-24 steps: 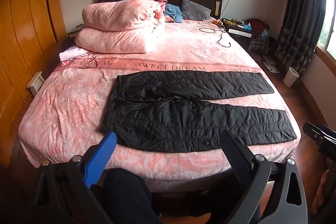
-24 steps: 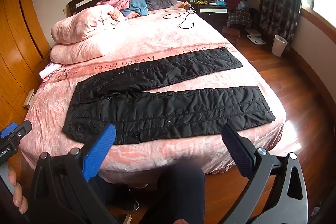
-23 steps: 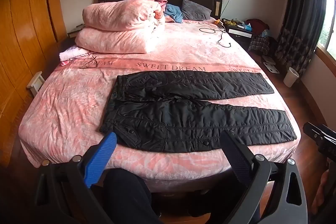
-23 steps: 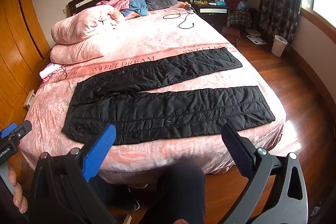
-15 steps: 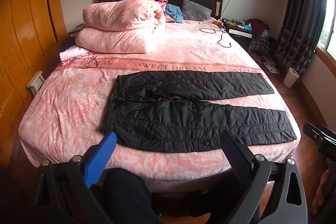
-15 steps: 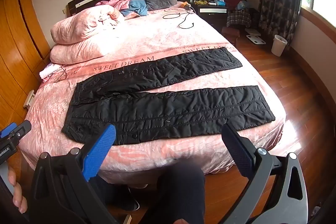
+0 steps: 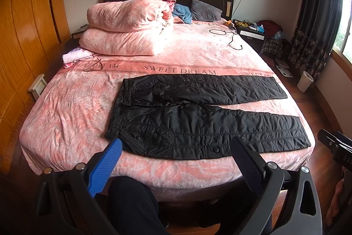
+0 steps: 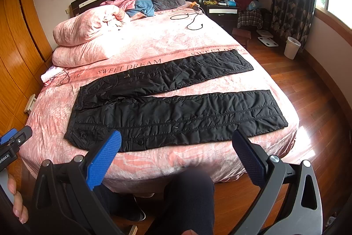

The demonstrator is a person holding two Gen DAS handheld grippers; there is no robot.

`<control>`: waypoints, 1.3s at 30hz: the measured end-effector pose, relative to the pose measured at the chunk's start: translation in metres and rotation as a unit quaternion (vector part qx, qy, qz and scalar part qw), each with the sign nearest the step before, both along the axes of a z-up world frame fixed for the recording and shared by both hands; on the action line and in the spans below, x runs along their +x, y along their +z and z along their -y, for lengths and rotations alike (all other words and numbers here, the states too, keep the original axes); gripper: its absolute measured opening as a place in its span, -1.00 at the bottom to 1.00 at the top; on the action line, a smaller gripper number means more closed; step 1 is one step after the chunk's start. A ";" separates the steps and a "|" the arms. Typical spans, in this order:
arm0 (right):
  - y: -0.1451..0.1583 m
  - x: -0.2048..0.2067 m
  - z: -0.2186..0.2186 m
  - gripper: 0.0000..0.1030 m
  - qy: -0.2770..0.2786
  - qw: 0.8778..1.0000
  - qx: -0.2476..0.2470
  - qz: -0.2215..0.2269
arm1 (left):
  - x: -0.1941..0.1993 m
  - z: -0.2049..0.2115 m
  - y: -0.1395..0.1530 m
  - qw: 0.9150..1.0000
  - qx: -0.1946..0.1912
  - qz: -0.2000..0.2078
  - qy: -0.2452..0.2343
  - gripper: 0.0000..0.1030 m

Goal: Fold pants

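Black quilted pants (image 7: 198, 120) lie flat on the pink bed (image 7: 66, 107), waistband to the left, both legs spread apart and pointing right. They also show in the right wrist view (image 8: 176, 107). My left gripper (image 7: 176, 147) is open and empty, held off the bed's near edge in front of the waist and near leg. My right gripper (image 8: 177, 140) is open and empty, off the near edge in front of the near leg. Neither touches the pants.
A folded pink duvet (image 7: 127, 32) and pillows lie at the bed's head. A black cable (image 7: 228, 36) lies on the far right of the bed. A white bin (image 8: 291, 47) and nightstand (image 8: 222, 12) stand on the wooden floor at right. The person's legs (image 8: 189, 202) are below the grippers.
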State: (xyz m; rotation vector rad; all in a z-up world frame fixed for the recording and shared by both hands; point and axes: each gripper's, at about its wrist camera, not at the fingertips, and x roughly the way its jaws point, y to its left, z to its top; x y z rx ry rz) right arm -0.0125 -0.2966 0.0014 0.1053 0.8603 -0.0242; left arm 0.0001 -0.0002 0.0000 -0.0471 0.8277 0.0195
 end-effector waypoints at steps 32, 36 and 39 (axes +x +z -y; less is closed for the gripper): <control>0.002 0.000 -0.003 0.95 0.001 1.000 0.000 0.002 | 0.001 0.000 0.000 1.000 -0.001 0.001 0.002 0.93; 0.002 0.000 -0.003 0.95 0.001 1.000 -0.001 0.001 | 0.000 0.000 0.000 1.000 0.000 0.001 0.002 0.93; 0.002 0.000 -0.003 0.95 0.000 1.000 -0.001 0.001 | 0.000 0.000 0.000 1.000 0.000 0.001 0.002 0.93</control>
